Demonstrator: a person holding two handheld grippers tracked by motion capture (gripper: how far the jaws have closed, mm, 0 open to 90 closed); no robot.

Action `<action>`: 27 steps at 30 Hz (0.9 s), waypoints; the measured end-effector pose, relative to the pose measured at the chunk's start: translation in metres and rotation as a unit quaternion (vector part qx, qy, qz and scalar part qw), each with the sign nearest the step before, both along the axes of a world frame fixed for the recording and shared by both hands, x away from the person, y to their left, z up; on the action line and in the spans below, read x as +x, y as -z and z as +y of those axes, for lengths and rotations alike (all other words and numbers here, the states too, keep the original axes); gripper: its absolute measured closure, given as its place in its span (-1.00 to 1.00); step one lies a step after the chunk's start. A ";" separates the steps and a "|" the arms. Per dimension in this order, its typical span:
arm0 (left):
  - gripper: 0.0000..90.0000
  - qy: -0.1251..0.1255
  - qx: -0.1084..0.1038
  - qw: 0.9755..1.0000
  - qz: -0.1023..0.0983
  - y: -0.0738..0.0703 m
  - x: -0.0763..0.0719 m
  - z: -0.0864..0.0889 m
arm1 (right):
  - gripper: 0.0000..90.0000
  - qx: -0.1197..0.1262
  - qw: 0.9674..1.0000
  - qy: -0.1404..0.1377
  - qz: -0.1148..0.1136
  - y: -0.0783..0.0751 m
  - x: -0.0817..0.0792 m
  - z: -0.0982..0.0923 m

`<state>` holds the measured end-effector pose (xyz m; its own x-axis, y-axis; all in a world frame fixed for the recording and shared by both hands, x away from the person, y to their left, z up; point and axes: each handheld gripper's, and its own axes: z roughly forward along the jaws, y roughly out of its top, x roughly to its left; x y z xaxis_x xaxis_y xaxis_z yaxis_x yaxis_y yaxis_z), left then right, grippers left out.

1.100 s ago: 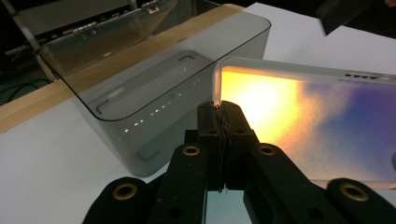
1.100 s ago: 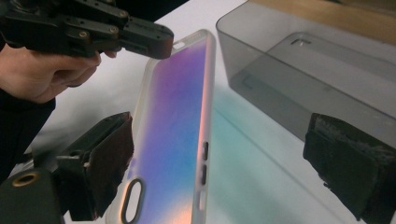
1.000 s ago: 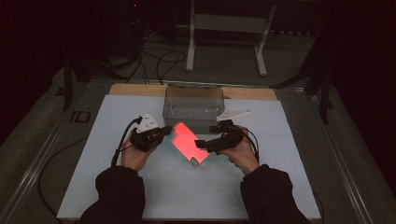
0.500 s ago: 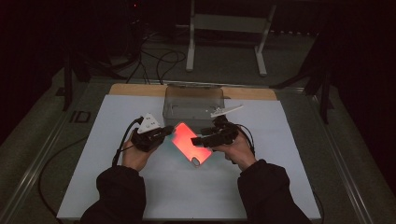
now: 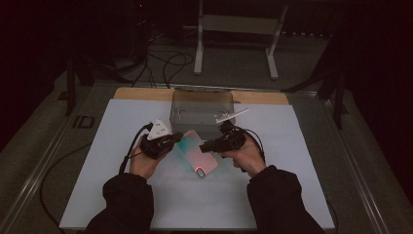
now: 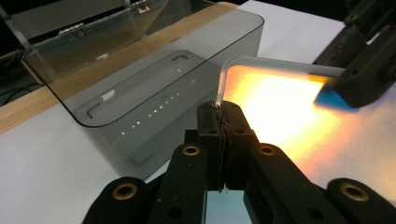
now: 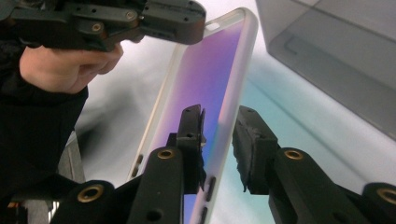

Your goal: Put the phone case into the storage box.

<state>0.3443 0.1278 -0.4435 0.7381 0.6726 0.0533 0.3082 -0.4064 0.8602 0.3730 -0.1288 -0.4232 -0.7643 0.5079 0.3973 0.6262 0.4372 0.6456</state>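
Note:
An iridescent phone case (image 5: pixel 197 155) hangs tilted over the white mat, just in front of a clear smoky plastic box (image 5: pixel 202 105). My left gripper (image 5: pixel 176 140) is shut on the case's near-left edge; in the left gripper view its jaws (image 6: pixel 223 119) pinch the thin rim of the case (image 6: pixel 275 105). My right gripper (image 5: pixel 203 145) comes in from the right. Its jaws (image 7: pixel 218 128) have just been closing and straddle the long side edge of the case (image 7: pixel 212 79), with a narrow gap still at the right pad (image 7: pixel 250 140).
The open box (image 6: pixel 140 79) stands at the back of the white mat (image 5: pixel 292 195), its lid raised against a wooden strip (image 5: pixel 141 93). A metal stand (image 5: pixel 236 24) and cables lie on the dark floor beyond. The person's hand (image 7: pixel 70 65) holds the left gripper.
The right gripper has shifted left onto the case's right edge and its jaws have narrowed around it. The case has tilted, its sheen turning from bright red to teal and pink. The left gripper stayed put.

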 end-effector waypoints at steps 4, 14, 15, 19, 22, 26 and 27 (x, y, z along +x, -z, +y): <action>0.98 -0.004 0.005 1.000 -0.004 0.004 0.002 -0.004 | 0.68 0.005 1.000 -0.001 0.020 0.001 -0.001 0.002; 0.97 -0.004 0.002 1.000 -0.008 0.007 0.002 -0.009 | 0.76 -0.015 0.997 0.024 0.077 0.004 -0.001 0.004; 0.97 -0.004 0.003 1.000 -0.006 0.008 0.002 -0.010 | 0.76 -0.016 0.996 0.030 0.085 0.004 -0.002 0.005; 0.97 -0.004 0.002 1.000 -0.007 0.009 0.002 -0.011 | 0.76 -0.019 0.995 0.036 0.092 0.004 -0.003 0.006; 0.97 -0.003 -0.001 1.000 -0.009 0.008 0.001 -0.011 | 0.76 -0.020 0.995 0.037 0.094 0.003 -0.004 0.006; 0.96 -0.002 -0.008 1.000 -0.012 0.008 0.001 -0.010 | 0.80 -0.024 0.994 0.046 0.096 0.002 -0.005 0.006; 0.95 0.000 -0.010 1.000 -0.012 0.007 0.001 -0.010 | 0.81 -0.030 0.994 0.052 0.094 0.002 -0.005 0.006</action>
